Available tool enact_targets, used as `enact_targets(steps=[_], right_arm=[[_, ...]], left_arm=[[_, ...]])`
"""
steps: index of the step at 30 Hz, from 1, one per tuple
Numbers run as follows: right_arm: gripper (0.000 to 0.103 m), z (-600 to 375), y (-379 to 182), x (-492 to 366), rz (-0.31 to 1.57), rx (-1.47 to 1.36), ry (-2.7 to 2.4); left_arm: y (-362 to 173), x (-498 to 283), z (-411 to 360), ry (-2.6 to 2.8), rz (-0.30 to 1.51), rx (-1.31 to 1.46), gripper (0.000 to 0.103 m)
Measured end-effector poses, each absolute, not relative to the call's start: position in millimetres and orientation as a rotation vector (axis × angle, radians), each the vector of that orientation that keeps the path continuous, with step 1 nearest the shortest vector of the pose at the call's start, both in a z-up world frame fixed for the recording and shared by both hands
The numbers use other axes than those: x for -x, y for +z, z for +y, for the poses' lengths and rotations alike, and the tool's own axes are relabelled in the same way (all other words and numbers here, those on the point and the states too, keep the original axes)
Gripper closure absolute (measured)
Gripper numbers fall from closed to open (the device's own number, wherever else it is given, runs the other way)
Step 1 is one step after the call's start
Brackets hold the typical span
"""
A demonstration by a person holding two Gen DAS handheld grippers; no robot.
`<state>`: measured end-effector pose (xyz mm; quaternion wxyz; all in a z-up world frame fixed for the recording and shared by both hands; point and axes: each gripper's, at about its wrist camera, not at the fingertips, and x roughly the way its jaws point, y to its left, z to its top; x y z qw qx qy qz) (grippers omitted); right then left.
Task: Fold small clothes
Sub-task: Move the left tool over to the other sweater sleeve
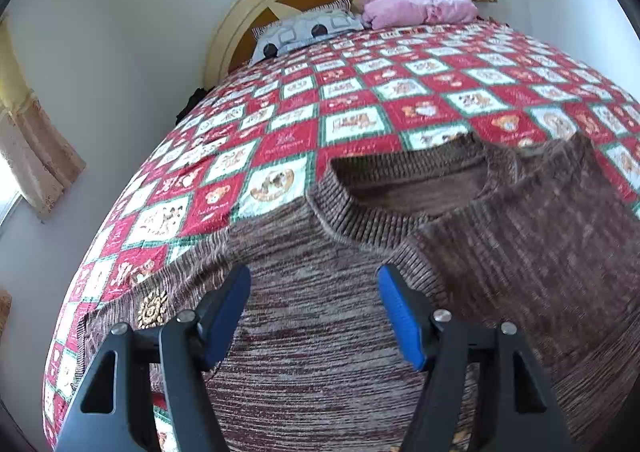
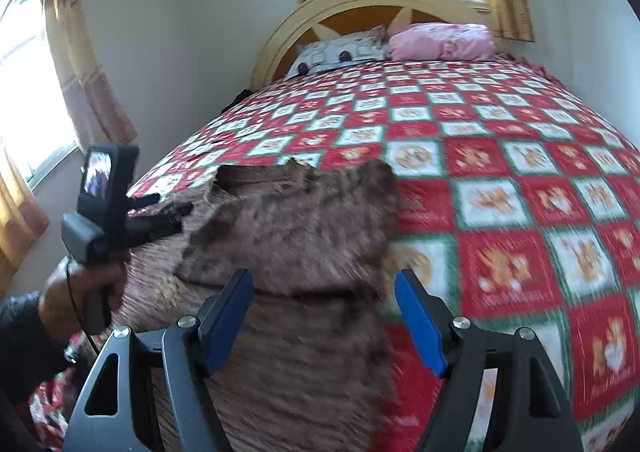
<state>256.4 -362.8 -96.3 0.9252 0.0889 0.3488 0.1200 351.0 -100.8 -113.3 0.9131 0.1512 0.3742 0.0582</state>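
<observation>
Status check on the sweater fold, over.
Left tool open, right tool open, neither holding. Brown marled knit sweater flat on red-and-white patchwork quilt, one side folded over. Nothing in the way.

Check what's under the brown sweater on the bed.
The brown sweater lies directly on the red checked quilt, which shows all around it. Whatever sits beneath its middle is covered; nothing bulges there.
</observation>
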Motion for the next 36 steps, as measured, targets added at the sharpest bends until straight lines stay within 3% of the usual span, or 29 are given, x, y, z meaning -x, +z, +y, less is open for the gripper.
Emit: enact_targets(steps=[4,10,12,14,19,28,32,36], right_arm=[[0.029,-337.3,-99.8,-292.1,0.778,-0.08,0.284],[0.029,-330.0,-157.5,-316.4,0.947,-0.037,0.236],[0.029,-332.1,-157.8,-309.9,0.918,-0.032,0.281],[0.029,-334.3,-156.7,-308.3,0.93,-0.034,0.277],[0.029,-331.4,-153.5,-296.7,0.948,0.006,0.285],[0.029,-322.7,-125.1,-285.5,0.874,-0.051,0.292],[0.029,-302.5,-151.1,-296.5,0.993,0.066,0.256],[0.029,-295.5,-151.5,-284.0,0.978,0.122,0.235]], left_arm=[[-118.7,-354.2,-95.9,0.162,0.777,-0.312,0.033],[-113.0,-348.6,-96.2,0.09,0.75,-0.229,0.032],[-112.2,-344.5,-101.4,0.061,0.719,-0.241,0.016],[-119.2,-347.5,-108.3,0.077,0.725,-0.297,0.008],[-145.9,-366.2,-97.2,0.164,0.808,-0.386,0.008],[-134.0,-344.2,-91.2,0.11,0.805,-0.341,0.008],[-144.5,-347.4,-90.5,0.116,0.828,-0.369,0.008],[-131.5,-335.9,-74.6,0.078,0.824,-0.302,0.008]])
